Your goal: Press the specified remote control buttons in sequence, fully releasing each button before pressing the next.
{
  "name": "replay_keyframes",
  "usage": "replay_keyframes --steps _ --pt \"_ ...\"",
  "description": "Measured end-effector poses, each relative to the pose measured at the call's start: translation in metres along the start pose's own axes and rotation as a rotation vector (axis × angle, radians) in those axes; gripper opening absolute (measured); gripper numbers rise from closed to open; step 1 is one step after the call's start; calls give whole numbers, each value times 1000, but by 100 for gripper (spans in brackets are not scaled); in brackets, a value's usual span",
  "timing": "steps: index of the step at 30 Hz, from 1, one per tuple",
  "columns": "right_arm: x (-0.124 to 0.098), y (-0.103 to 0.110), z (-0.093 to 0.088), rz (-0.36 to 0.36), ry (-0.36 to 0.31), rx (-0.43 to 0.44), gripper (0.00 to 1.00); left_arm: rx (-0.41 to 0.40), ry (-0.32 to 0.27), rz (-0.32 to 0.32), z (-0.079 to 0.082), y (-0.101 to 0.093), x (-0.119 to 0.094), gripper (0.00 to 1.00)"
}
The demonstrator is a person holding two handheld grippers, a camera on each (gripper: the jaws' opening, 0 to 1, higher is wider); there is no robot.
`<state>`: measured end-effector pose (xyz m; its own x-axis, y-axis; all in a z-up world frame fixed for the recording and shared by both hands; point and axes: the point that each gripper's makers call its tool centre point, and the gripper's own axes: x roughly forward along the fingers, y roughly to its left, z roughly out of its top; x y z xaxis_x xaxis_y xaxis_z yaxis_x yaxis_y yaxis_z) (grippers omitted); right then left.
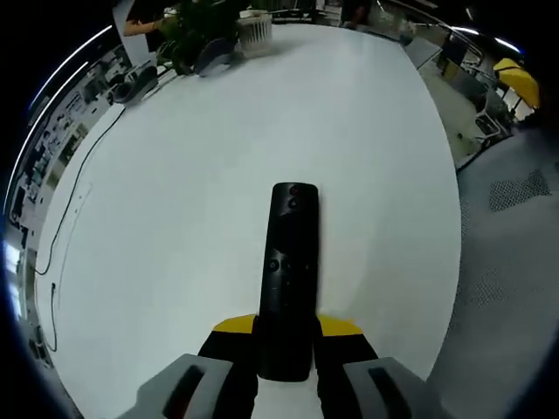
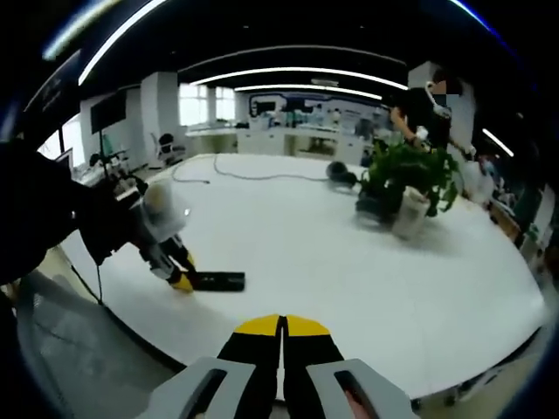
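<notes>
With the left gripper (image 1: 284, 349) clamping the remote (image 1: 288, 271) low in the frame on the white counter (image 1: 175, 218), the right gripper (image 2: 281, 336), jaws closed together and empty, should come down squarely on one button, then lift fully clear.

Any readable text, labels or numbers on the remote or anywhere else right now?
None can be read.
Remote control, clamped in the left gripper: button markings too small and blurred.
Wall panels past the white table: print too small to read.
</notes>
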<state>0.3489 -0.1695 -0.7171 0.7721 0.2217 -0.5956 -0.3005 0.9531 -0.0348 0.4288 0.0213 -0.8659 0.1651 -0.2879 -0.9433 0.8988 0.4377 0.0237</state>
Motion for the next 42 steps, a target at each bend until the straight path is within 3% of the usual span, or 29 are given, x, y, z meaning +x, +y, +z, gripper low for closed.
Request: replay_keyframes --steps 9,13,16,20,27,33,39,42 --pt "-1 -2 -3 -8 21 23 0 32 -9 -10 -5 -18 -2 24" --pt "0 5 -2 36 29 33 0 36 -11 -15 -9 -28 -4 24" --pt "1 15 -4 108 59 52 0 35 -17 -11 -11 -37 -5 24" --pt "1 26 7 184 38 64 0 33 -31 -12 -15 -46 -6 24" --pt "11 43 62 331 7 20 0 27 -46 -11 -17 -62 -7 24" --pt "34 62 72 408 83 -44 0 -9 -88 -13 -19 -74 -9 24" --pt "60 87 56 503 216 -14 0 7 -103 -21 -19 -95 -9 24" --pt "76 93 47 514 253 -9 0 14 -101 -17 -18 -101 -9 24"
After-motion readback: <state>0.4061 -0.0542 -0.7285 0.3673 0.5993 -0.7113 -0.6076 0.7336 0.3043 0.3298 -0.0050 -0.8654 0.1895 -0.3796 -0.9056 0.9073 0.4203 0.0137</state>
